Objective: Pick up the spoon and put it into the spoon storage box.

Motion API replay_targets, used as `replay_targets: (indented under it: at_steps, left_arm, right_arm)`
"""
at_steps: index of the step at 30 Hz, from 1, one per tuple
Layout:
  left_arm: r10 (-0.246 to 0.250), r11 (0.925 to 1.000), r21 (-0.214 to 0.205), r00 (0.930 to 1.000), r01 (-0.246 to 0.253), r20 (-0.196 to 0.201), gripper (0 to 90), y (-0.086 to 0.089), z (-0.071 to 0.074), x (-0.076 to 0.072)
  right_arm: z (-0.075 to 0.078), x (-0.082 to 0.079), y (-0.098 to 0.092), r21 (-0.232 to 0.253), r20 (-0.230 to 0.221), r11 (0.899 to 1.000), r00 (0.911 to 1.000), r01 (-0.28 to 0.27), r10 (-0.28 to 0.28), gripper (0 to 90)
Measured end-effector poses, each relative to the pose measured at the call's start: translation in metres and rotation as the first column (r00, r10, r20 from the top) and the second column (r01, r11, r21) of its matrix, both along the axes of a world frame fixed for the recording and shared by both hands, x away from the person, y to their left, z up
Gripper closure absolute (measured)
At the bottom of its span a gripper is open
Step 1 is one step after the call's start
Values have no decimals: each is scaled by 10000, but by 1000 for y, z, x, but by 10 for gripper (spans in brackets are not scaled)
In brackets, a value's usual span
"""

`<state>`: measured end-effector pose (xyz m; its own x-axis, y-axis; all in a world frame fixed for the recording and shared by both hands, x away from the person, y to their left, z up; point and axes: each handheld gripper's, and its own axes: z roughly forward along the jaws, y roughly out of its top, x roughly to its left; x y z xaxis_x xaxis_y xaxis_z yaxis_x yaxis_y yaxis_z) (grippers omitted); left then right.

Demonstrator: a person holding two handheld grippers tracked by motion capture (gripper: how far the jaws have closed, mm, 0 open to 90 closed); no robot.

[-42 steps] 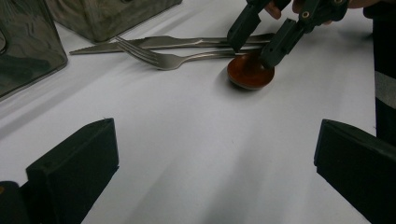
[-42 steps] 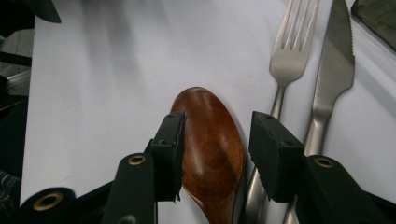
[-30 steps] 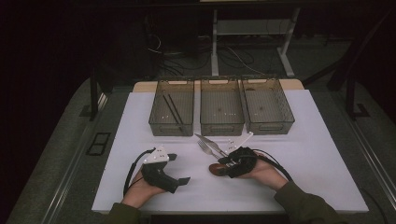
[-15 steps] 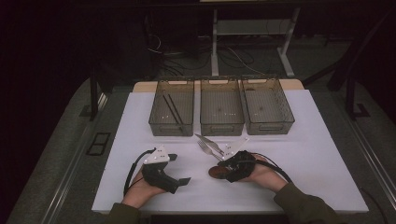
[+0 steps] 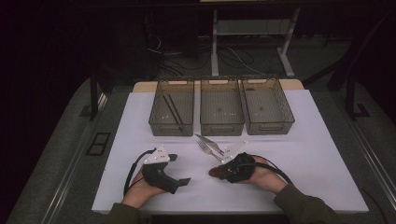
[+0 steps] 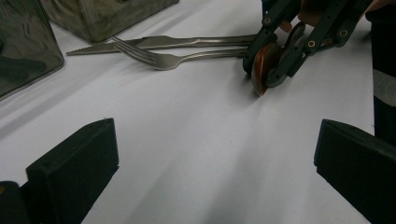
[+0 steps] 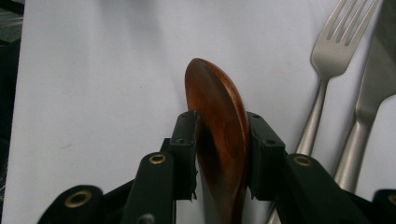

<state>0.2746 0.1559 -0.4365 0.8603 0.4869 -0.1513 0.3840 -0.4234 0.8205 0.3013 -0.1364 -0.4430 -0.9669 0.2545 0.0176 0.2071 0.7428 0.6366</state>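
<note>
Jaws apparently snug on wooden spoon [image 7: 219, 140]

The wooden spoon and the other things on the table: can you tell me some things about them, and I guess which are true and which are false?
1. The right tool is shut on the wooden spoon. True.
2. The fork lies inside a bin. False: it lies on the white table, beside the knife.
3. There are three bins. True.
4. The left tool holds the knife. False: its jaws are open with nothing between them.
</note>
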Motion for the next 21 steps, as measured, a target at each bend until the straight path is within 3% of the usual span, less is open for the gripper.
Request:
replay_targets:
  at_steps: [11, 21]
  left_arm:
    - [-15, 10000, -30, 10000, 15, -2, 0, 0, 0, 0]
    - [-114, 9999, -38, 9999, 114, 36, 0, 2, -1, 1]
  right_arm:
    - [1, 0, -1, -24, -148, 10000, 9999, 79, -80, 778]
    - [3, 3, -3, 82, -357, 9996, 9990, 285, -282, 790]
